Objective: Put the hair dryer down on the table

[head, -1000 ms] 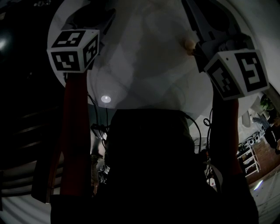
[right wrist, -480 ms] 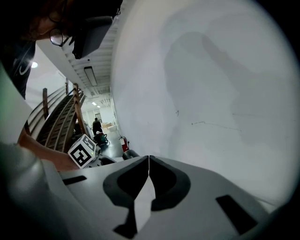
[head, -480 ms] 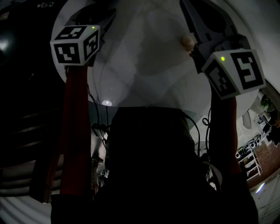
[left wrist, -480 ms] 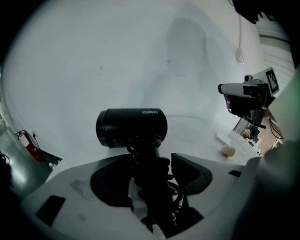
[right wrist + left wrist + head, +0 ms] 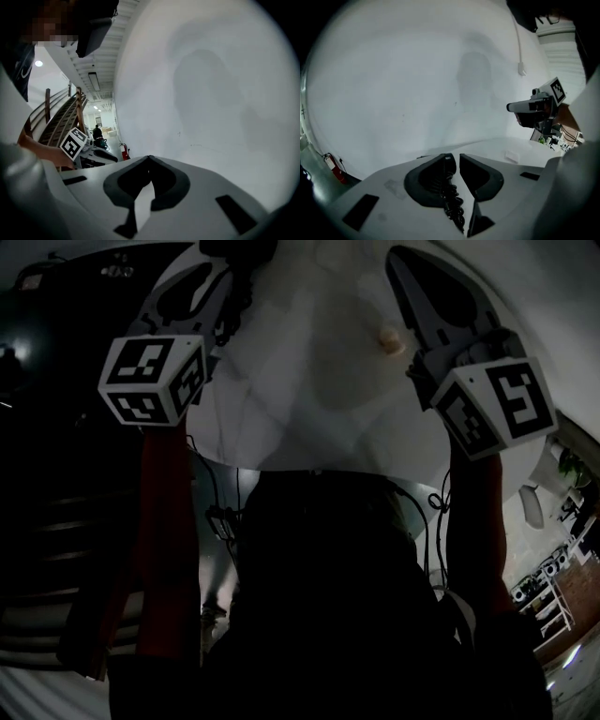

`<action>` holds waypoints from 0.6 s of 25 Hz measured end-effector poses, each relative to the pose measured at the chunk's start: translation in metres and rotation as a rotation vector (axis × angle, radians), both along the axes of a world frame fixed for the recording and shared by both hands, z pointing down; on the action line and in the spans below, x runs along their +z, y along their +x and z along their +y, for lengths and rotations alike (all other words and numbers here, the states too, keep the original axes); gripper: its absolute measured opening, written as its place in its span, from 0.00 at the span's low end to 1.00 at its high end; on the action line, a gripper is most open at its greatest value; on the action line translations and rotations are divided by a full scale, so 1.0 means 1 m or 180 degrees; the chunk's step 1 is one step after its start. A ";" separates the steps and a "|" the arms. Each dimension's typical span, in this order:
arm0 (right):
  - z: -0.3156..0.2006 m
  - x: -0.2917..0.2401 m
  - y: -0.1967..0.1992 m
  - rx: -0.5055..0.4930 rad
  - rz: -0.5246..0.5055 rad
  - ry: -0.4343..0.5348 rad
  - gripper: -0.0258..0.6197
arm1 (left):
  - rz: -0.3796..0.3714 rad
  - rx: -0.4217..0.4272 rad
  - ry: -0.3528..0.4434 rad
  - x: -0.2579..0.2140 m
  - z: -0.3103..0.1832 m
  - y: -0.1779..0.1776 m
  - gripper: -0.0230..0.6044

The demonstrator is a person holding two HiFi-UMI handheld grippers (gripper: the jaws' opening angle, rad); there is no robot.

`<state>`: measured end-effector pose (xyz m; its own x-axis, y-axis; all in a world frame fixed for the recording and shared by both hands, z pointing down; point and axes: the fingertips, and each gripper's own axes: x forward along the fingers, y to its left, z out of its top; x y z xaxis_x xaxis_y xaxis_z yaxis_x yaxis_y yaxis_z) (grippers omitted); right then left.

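My left gripper (image 5: pixel 228 268) reaches over the white round table (image 5: pixel 319 390) towards a dark shape (image 5: pixel 240 247) at the top edge; I cannot tell whether it is the hair dryer's body. A black coiled cord (image 5: pixel 451 199) runs between the left gripper's (image 5: pixel 457 157) jaws, which are closing. A thin light gap still shows beside the cord and between the tips. The cord (image 5: pixel 243 298) also hangs beside that gripper in the head view. My right gripper (image 5: pixel 401 261) hovers over the table's right side. Its tips (image 5: pixel 149 158) touch with nothing between them.
A small beige object (image 5: pixel 387 338) lies on the table just left of the right gripper. The person's dark torso (image 5: pixel 319 596) fills the lower head view, and a fire extinguisher (image 5: pixel 124 151) stands on the floor beyond the table.
The left gripper has moved forward towards the dark shape at the top edge, and the coiled cord now hangs beside its jaws. The right gripper has shifted only slightly.
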<state>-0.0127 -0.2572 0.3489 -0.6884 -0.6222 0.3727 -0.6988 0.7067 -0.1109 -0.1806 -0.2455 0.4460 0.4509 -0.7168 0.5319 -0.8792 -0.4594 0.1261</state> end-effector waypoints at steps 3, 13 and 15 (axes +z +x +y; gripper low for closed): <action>0.011 -0.032 0.002 -0.0010 -0.0003 0.0148 0.05 | 0.0002 0.0048 0.0295 -0.053 0.014 -0.004 0.12; 0.068 -0.141 0.025 0.0112 -0.0176 0.0573 0.05 | 0.0221 0.0357 0.0974 -0.203 0.092 -0.002 0.11; 0.082 -0.158 0.030 0.0157 -0.0193 0.0634 0.05 | 0.0234 0.0370 0.1044 -0.218 0.104 -0.006 0.11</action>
<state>0.0177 -0.1754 0.1909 -0.6727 -0.7130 0.1977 -0.7294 0.6839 -0.0152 -0.1870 -0.1410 0.2283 0.5679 -0.7858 0.2450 -0.8127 -0.5824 0.0162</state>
